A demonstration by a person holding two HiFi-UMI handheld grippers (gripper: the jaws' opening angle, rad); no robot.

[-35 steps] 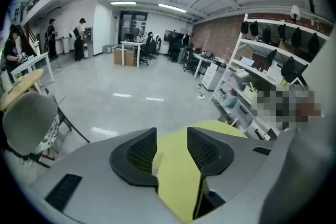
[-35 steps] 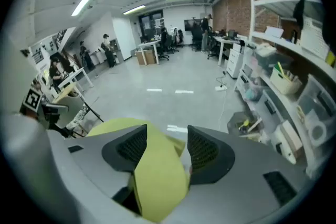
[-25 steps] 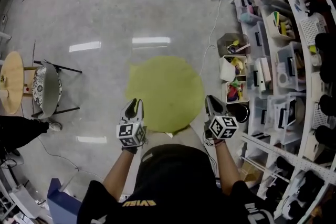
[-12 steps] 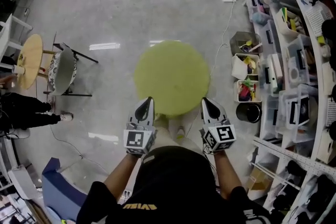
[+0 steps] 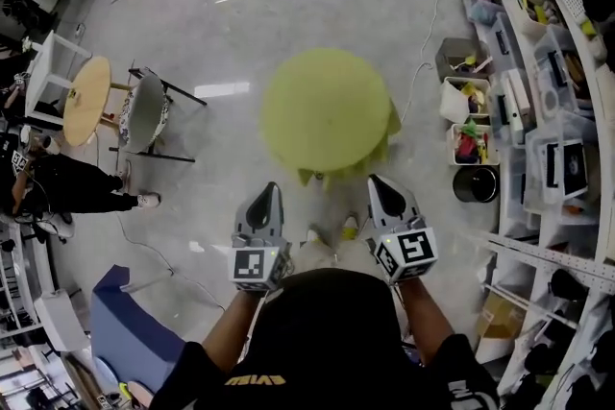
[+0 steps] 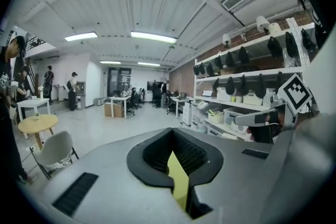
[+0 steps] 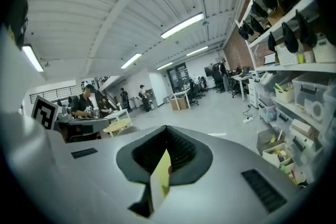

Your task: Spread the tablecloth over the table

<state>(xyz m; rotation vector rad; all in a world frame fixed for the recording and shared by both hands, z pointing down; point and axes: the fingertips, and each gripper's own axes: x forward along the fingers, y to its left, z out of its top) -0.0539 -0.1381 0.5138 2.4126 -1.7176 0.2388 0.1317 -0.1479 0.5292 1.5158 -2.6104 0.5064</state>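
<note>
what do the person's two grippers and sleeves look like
The left gripper and right gripper are grey, tapering to pointed tips, with black ribbed pads inside the jaws. Each carries a white cube printed with black square markers. The person wears a black short-sleeved shirt with yellow lettering on the back.

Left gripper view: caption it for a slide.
Left tool, jaws shut, a yellow sliver between them; shelves at right, a round table at left.
</note>
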